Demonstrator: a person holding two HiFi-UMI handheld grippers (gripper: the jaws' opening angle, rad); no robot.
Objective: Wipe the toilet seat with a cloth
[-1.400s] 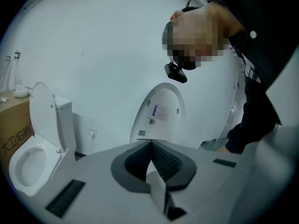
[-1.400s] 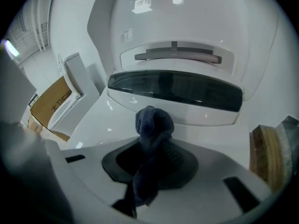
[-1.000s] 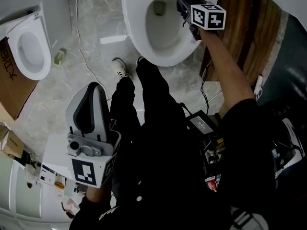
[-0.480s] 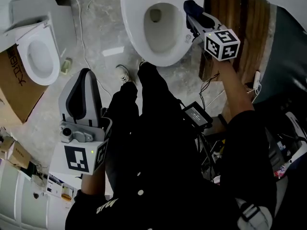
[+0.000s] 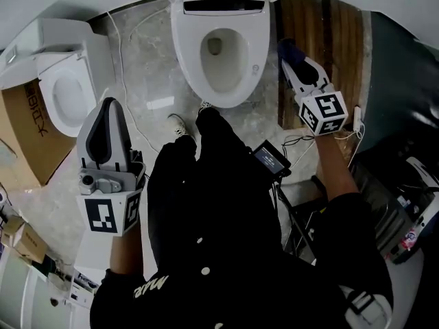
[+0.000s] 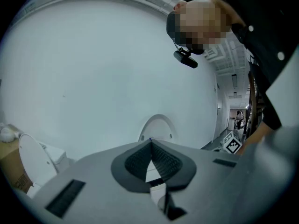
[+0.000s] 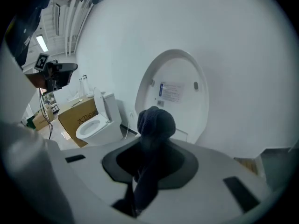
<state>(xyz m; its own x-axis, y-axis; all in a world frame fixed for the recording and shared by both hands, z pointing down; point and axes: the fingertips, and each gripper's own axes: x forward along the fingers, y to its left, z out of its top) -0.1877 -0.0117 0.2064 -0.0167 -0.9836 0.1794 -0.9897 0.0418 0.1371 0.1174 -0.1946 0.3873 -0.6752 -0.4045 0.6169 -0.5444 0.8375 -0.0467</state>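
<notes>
Evidently my right claw (image 5: 293, 59) gripped a dark blue cloth (image 7: 154, 125) near the white oval toilet seat (image 5: 255, 60); I found my left claw (image 6: 151, 148) closed and empty.

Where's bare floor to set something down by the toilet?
Free: marble floor between the toilet and the second toilet, crossed by a thin cable. Wood panel right of the toilet, beyond the right hand-held gripper. Crowded: cables and gear at lower right.

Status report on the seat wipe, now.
Right hand-held gripper shut on dark cloth, held right of toilet seat, not touching. Left hand-held gripper shut, empty. Nothing on the seat.
</notes>
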